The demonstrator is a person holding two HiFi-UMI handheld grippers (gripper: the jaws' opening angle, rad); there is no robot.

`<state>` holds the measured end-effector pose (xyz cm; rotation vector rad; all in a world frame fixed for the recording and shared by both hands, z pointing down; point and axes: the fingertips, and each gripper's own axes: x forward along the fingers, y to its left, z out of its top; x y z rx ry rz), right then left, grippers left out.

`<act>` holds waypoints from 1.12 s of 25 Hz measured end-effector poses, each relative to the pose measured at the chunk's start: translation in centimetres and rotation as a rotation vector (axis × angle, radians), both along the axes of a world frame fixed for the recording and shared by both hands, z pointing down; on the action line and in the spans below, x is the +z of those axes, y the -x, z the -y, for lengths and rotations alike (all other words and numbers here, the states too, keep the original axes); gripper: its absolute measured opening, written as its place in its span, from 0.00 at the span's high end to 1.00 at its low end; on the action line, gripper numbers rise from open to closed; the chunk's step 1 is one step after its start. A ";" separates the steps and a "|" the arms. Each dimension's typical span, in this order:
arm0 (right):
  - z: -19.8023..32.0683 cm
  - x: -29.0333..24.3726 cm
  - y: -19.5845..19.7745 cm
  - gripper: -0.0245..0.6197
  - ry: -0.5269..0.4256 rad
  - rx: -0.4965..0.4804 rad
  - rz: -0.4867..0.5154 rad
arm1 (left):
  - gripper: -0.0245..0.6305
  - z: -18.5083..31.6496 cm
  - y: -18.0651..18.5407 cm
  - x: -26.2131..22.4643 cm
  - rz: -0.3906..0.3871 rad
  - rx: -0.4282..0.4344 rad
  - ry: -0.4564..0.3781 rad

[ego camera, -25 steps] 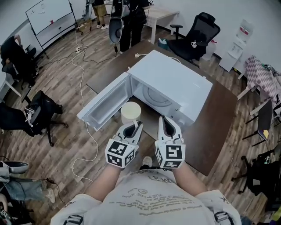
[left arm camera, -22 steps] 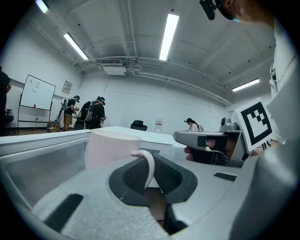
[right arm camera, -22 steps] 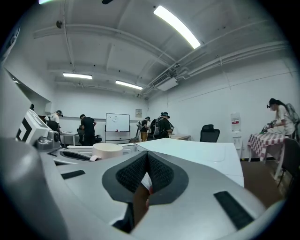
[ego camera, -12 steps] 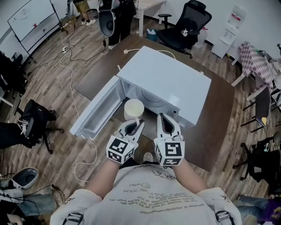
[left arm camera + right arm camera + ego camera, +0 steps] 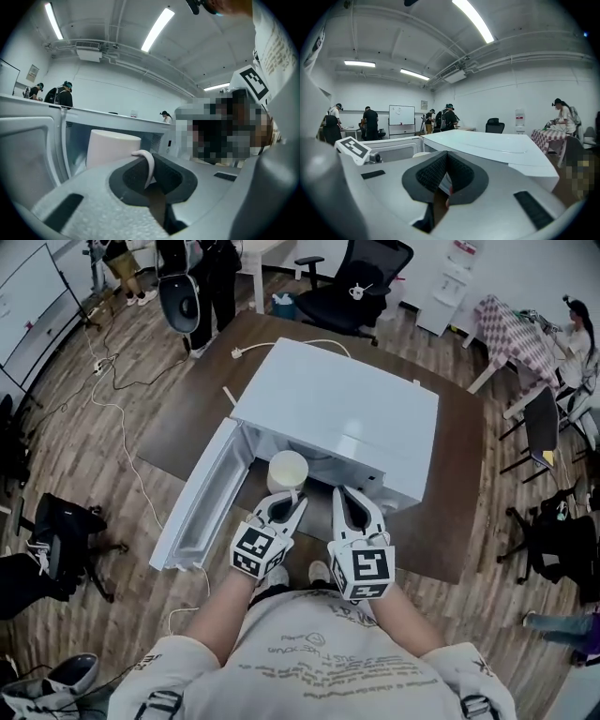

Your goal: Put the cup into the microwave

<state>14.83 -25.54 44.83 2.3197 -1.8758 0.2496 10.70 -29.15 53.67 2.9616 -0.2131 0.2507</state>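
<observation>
Brown desk (image 5: 450, 512) under white microwave (image 5: 337, 418), door (image 5: 202, 502) swung wide at its left. Cup (image 5: 287, 471) at the microwave's mouth, not yet set inside. Pinched by thin handle (image 5: 149, 164) alone in left gripper (image 5: 287, 497) jaws, nearly closed. Likely to swing or slip, or strike the microwave's front frame if carried in tilted. Right gripper (image 5: 350, 495) jaws together, empty, just before the microwave.
</observation>
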 end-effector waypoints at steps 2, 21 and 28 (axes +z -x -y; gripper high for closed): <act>-0.3 0.1 -0.2 0.94 0.007 0.030 -0.004 | 0.92 1.1 -0.6 0.7 0.001 0.023 0.010; -4.2 1.5 -3.8 0.94 0.089 0.218 0.013 | 0.92 6.3 -8.8 5.3 -0.012 0.104 0.006; -4.7 1.3 -4.0 0.94 0.100 0.227 -0.003 | 0.92 6.4 -9.6 6.9 0.004 0.113 0.003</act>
